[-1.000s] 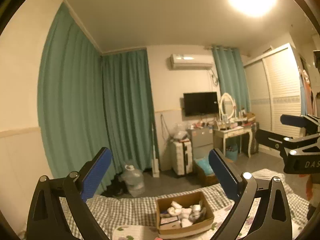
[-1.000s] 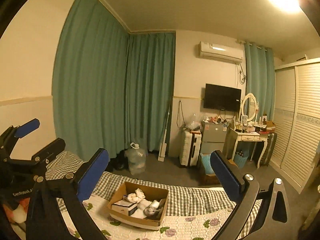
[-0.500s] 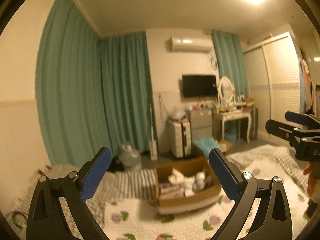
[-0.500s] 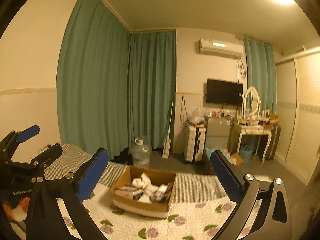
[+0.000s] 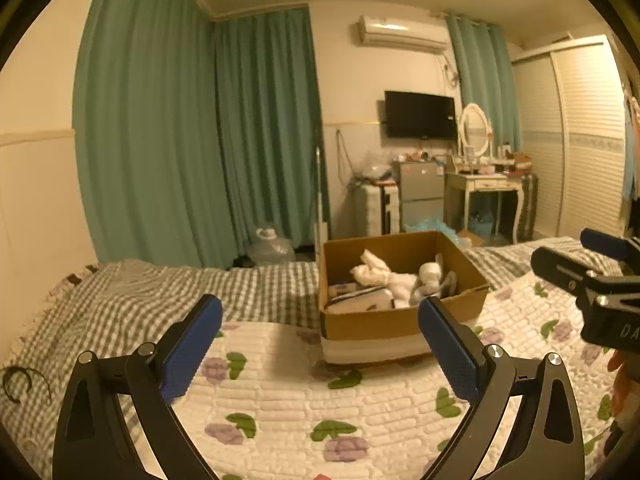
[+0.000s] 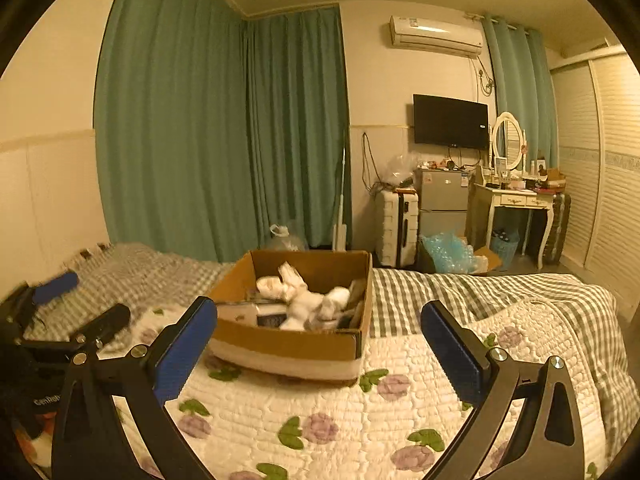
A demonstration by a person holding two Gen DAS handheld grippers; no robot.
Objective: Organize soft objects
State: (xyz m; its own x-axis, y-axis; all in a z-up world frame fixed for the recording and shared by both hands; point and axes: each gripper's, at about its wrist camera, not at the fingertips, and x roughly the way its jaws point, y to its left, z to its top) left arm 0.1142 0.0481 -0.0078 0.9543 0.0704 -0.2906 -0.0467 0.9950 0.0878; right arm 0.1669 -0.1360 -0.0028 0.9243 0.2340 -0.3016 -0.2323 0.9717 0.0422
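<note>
**Both grippers spread wide above the bed, box of soft things ahead**

At the far left of the left wrist view, a dark hair tie [image 5: 16, 383] lies on the checked sheet [image 5: 160, 292]. Next comes the left gripper [image 5: 320, 322], its blue-padded fingers [image 5: 191, 346] standing wide apart with nothing between them — it hangs over the flowered quilt [image 5: 312, 400]. Just beyond the fingertips, resting on the quilt where it meets the checked sheet, is the cardboard box [image 5: 400, 322]. Inside it lies a heap of white soft items [image 5: 380, 274], with what looks like a flat white package [image 5: 360, 302] toward the near wall; the pieces are too small to name one by one. To the right, the right gripper [image 5: 576, 262] shows from the side, level with the box and apart from it.

In the right wrist view the order runs the same way: the left gripper [image 6: 86, 306] blurred at the left edge, then the box [image 6: 288, 344] left of centre on the quilt [image 6: 320, 404], the white items [image 6: 296, 294] piled in it. The right gripper [image 6: 318, 328] is also fully spread and holds nothing, its fingers [image 6: 450, 354] framing the box's near right corner without touching it. Behind the bed stand green curtains [image 6: 224, 136], a water jug [image 6: 284, 238], a white suitcase [image 6: 396, 226], and a dressing table [image 6: 516, 200].
</note>
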